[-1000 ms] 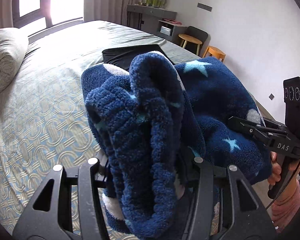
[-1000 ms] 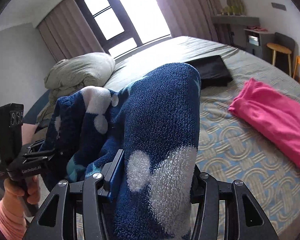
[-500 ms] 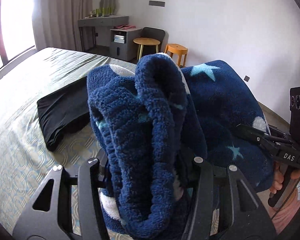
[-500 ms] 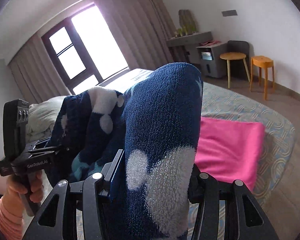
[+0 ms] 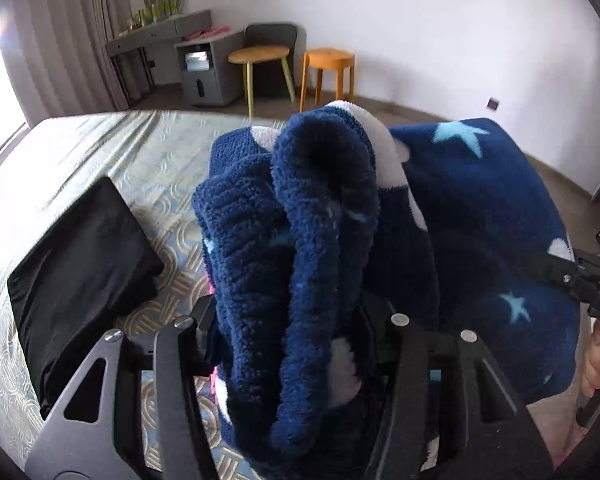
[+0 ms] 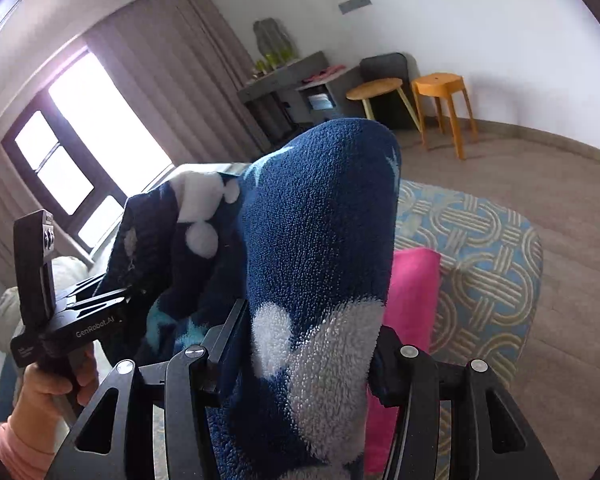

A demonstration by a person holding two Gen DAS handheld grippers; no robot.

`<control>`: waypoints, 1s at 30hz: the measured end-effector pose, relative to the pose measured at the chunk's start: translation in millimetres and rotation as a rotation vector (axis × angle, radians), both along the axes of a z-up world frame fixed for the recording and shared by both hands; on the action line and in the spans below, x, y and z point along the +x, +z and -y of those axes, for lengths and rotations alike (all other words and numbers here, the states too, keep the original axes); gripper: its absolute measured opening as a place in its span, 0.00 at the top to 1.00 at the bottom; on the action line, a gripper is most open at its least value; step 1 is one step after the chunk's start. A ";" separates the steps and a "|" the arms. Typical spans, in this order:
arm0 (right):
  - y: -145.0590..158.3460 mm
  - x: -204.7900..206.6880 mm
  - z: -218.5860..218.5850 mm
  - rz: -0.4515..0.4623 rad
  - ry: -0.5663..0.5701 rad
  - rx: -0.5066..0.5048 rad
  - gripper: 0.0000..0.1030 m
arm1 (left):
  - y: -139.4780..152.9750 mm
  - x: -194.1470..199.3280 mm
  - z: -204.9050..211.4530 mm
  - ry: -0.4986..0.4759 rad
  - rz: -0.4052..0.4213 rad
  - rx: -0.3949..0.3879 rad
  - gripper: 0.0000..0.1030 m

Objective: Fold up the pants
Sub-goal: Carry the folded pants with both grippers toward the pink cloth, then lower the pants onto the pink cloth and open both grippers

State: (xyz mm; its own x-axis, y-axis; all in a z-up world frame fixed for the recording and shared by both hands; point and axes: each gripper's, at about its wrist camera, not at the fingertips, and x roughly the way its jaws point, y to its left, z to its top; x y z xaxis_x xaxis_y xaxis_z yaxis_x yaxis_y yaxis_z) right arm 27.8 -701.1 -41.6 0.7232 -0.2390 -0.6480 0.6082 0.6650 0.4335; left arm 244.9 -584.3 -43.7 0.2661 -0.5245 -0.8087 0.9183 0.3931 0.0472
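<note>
Beneath me lies a bed (image 5: 152, 160) with a ring-patterned cover, and above it hang the navy fleece pants (image 5: 320, 240), dotted with pale stars and white blotches, held bunched up in the air between my two tools. My left gripper (image 5: 296, 320) grips a thick roll of the fabric, its jaws opening a little with the fleece between them; my right gripper (image 6: 308, 344) is clamped on another fold. A folded black garment (image 5: 80, 264) lies on the bed to the left, a pink cloth (image 6: 412, 300) lies below the right gripper. Farther off, two wooden stools (image 5: 328, 68) stand by a grey desk (image 5: 164, 36).
</note>
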 end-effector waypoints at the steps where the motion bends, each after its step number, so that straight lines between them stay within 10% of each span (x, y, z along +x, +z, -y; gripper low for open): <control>1: -13.7 3.5 6.2 -0.049 -0.016 0.024 0.49 | -22.4 5.3 6.4 0.030 0.016 0.060 0.42; 5: -54.5 -2.4 17.7 -0.107 -0.075 0.018 0.17 | -34.0 3.4 0.8 0.030 0.082 0.000 0.26; 8: -62.4 -13.4 22.0 -0.075 -0.078 0.067 0.11 | -33.0 11.0 5.3 0.007 0.093 -0.005 0.21; 20: -52.8 -6.6 20.6 -0.140 -0.127 0.026 0.05 | -12.9 7.5 -7.8 0.094 0.068 -0.059 0.17; 25: -5.7 -29.9 -16.1 -0.102 -0.173 -0.133 0.07 | 33.8 -32.4 -35.9 0.031 0.194 -0.117 0.17; 30: 34.7 -48.7 -68.5 -0.049 -0.096 -0.198 0.07 | 65.3 -67.9 -73.8 0.033 0.154 -0.176 0.17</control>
